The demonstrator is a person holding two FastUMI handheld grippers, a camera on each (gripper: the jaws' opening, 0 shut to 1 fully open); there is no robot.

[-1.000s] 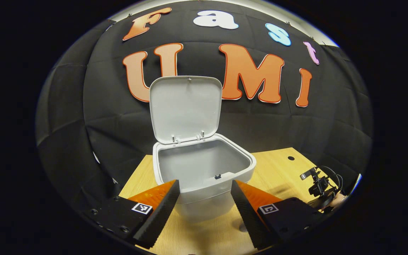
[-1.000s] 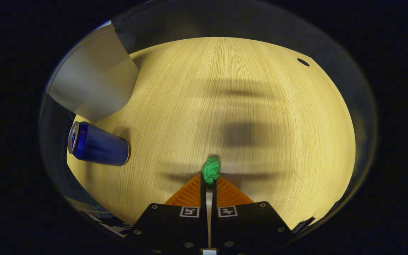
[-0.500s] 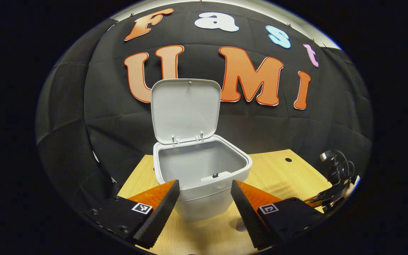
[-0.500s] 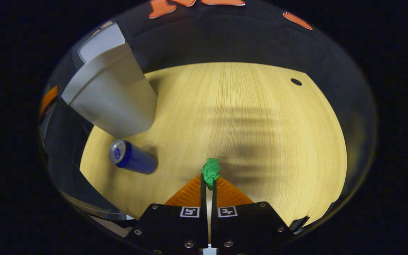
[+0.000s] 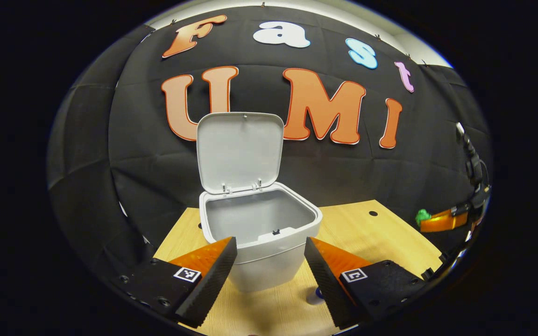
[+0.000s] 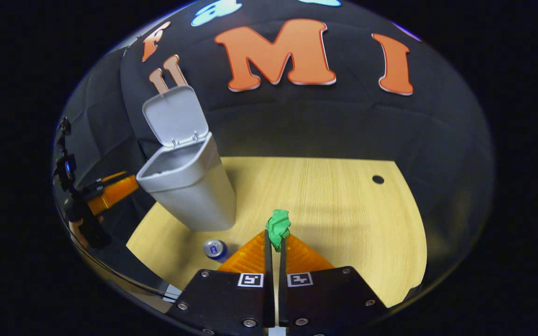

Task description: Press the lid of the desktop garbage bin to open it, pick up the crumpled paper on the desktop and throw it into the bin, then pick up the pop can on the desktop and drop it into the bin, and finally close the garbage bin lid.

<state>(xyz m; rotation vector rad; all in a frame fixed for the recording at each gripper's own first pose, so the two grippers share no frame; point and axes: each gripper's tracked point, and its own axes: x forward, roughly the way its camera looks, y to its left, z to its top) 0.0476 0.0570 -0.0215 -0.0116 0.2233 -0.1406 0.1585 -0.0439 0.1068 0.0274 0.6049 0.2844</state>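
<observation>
Holding the crumpled paper [image 6: 278, 227] pinched in my right gripper [image 6: 274, 242] jaws, lifted above the counter [image 6: 343, 210]. Left gripper [image 5: 269, 261] jaws wide open, empty, facing the bin [image 5: 259, 233], lid [image 5: 238, 151] up. Pop can [image 6: 215, 248] lies beside the bin.

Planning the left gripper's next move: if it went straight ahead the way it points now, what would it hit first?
Most likely the front wall of the open bin, which sits between the left gripper's spread fingers; how far ahead is hard to judge.
</observation>
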